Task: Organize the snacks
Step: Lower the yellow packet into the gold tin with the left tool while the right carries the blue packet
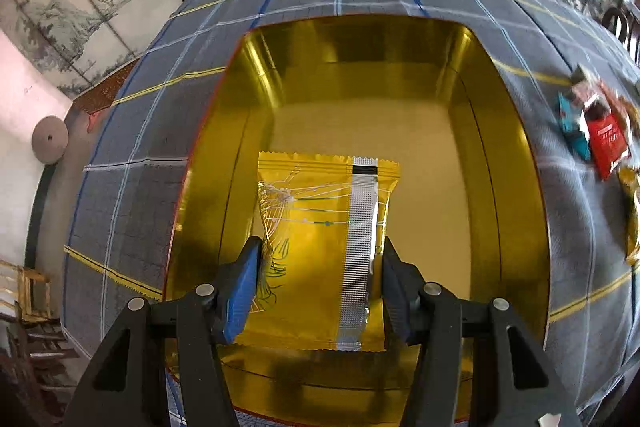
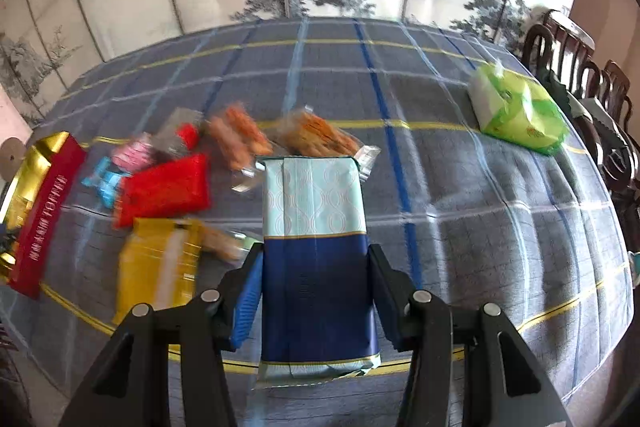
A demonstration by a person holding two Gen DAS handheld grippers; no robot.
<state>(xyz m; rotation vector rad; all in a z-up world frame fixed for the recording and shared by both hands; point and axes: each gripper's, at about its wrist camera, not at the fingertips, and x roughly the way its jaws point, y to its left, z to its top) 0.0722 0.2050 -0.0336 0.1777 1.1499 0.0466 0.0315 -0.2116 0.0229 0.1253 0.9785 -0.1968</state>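
Both wrist views steeply downward, close.

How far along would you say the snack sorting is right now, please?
Nothing lies in the gold tin yet. The left hand-held gripper holds a yellow packet over it; the right hand-held gripper grips a blue packet. Loose snacks remain on the tablecloth.

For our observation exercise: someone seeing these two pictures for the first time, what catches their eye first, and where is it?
The shiny gold tin fills the left wrist view, with a yellow snack packet gripped by the left gripper above its open inside. In the right wrist view, the right gripper clamps a blue-and-pale packet over the plaid tablecloth, a jumble of snacks to its left.
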